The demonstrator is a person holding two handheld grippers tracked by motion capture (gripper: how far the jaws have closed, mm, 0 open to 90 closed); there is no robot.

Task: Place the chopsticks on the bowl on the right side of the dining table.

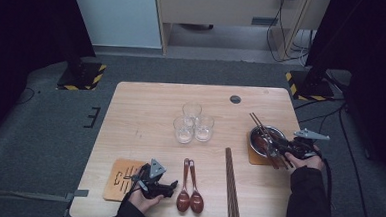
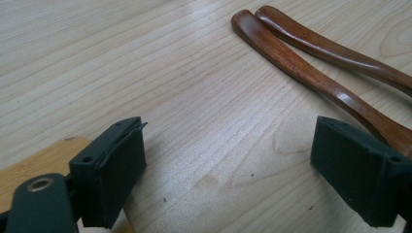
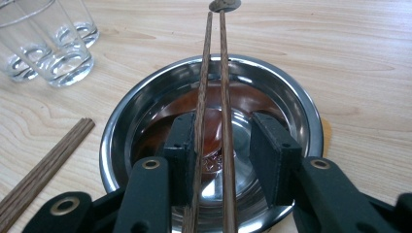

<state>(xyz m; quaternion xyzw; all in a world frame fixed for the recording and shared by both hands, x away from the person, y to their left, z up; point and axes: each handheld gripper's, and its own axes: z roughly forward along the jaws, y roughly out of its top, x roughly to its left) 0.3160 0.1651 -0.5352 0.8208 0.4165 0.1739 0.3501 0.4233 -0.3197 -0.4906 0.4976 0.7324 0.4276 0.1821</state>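
Fingers (image 3: 272,150) on the right gripper (image 3: 226,150) sit spread with the chopsticks (image 3: 214,97) loose between them, lying across the steel bowl (image 3: 306,121) at the table's right, long axis running near to far. Left gripper (image 2: 228,174) idles wide open, low by the spoons (image 2: 311,68), near-left.

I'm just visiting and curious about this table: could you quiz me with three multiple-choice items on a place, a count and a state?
1. Where do the chopsticks between the right gripper's jaws lie?
A. across the steel bowl
B. inside a glass
C. on the floor

2. How many glasses stand mid-table?
A. one
B. three
C. five

3. How is the left gripper?
A. clamped on a spoon
C. holding a glass
B. open, nothing held

Key: 1 A, they cross its rim; 2 B, three clustered; 3 B, bare table between the jaws.
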